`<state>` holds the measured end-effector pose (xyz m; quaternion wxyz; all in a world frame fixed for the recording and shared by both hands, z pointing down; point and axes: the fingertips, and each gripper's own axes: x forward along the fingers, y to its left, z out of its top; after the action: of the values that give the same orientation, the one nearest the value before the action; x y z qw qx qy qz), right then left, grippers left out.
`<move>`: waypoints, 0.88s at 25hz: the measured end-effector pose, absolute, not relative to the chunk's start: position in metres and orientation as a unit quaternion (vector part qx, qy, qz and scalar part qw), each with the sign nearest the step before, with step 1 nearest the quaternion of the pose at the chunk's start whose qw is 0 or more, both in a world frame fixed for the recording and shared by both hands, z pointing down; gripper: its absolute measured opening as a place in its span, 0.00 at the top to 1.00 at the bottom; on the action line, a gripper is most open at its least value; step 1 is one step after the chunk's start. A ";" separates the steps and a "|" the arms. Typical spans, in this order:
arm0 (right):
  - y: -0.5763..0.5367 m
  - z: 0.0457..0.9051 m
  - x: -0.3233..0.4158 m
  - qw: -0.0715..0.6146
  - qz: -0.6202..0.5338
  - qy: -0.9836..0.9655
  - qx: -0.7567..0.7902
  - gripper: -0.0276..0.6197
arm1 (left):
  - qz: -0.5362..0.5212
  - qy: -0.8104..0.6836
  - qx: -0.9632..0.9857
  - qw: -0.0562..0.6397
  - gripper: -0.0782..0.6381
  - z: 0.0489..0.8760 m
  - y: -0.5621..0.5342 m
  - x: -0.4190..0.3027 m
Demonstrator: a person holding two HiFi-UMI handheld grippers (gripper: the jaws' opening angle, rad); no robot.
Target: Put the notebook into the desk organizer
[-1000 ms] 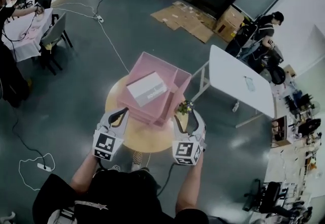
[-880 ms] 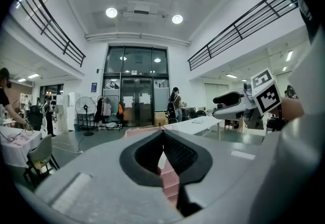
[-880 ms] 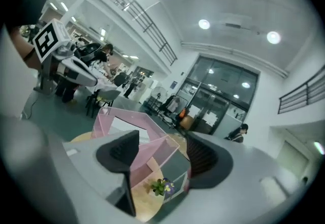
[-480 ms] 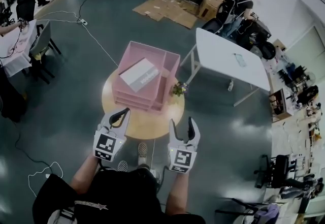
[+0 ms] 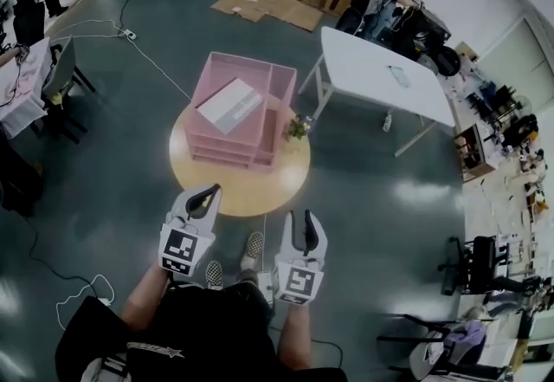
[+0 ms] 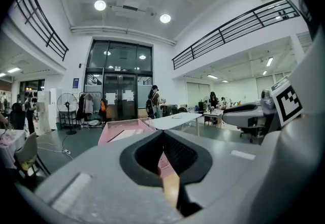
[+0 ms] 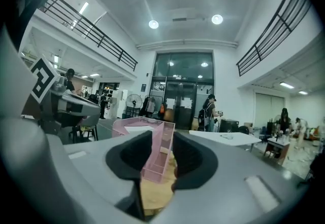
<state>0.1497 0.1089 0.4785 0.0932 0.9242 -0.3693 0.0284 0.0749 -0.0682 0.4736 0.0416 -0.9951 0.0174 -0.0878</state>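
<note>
Notebook [image 5: 229,105] in organizer [image 5: 282,75], right gripper [image 5: 301,221] far, closing empty

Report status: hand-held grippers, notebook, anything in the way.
Left hand-held gripper shut, empty. Right hand-held gripper closing, nothing between its jaws. Notebook lying in top tray of desk organizer. Nothing in the way.

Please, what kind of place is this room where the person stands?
Probably a large open lab or workshop hall. It has a high ceiling with a balcony railing, a bare grey floor with cables and flattened cardboard, and a white work table.
</note>
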 end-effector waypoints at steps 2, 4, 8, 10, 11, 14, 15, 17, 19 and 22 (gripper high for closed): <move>0.115 0.480 0.138 0.102 0.027 -0.366 0.925 0.78 | -0.092 0.016 -0.995 0.039 0.88 0.477 -0.064 0.068; 0.120 0.485 0.129 0.102 0.030 -0.364 0.925 0.82 | -0.094 0.015 -0.995 0.037 0.88 0.480 -0.060 0.063; 0.130 0.491 0.117 0.105 0.028 -0.359 0.927 0.92 | -0.096 0.013 -0.995 0.036 0.88 0.483 -0.052 0.056; 0.131 0.493 0.112 0.107 0.025 -0.361 0.926 0.95 | -0.098 0.013 -0.994 0.037 0.88 0.484 -0.049 0.052; 0.131 0.494 0.110 0.107 0.024 -0.362 0.926 0.95 | -0.099 0.014 -0.994 0.038 0.88 0.485 -0.049 0.051; 0.130 0.496 0.106 0.101 0.023 -0.367 0.924 0.95 | -0.101 0.014 -0.994 0.041 0.88 0.486 -0.046 0.047; 0.130 0.495 0.105 0.099 0.023 -0.368 0.924 0.95 | -0.101 0.014 -0.994 0.041 0.88 0.486 -0.045 0.046; 0.130 0.494 0.105 0.101 0.022 -0.372 0.922 0.95 | -0.100 0.013 -0.994 0.042 0.88 0.484 -0.042 0.045; 0.130 0.493 0.103 0.102 0.021 -0.376 0.921 0.95 | -0.098 0.013 -0.994 0.043 0.88 0.483 -0.041 0.044; 0.131 0.489 0.102 0.094 0.020 -0.374 0.922 0.95 | -0.097 0.013 -0.994 0.045 0.88 0.479 -0.041 0.042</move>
<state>0.1023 0.1309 0.4889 0.0937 0.9223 -0.3743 0.0199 0.0424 -0.0405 0.4789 0.0454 -0.9942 0.0135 -0.0967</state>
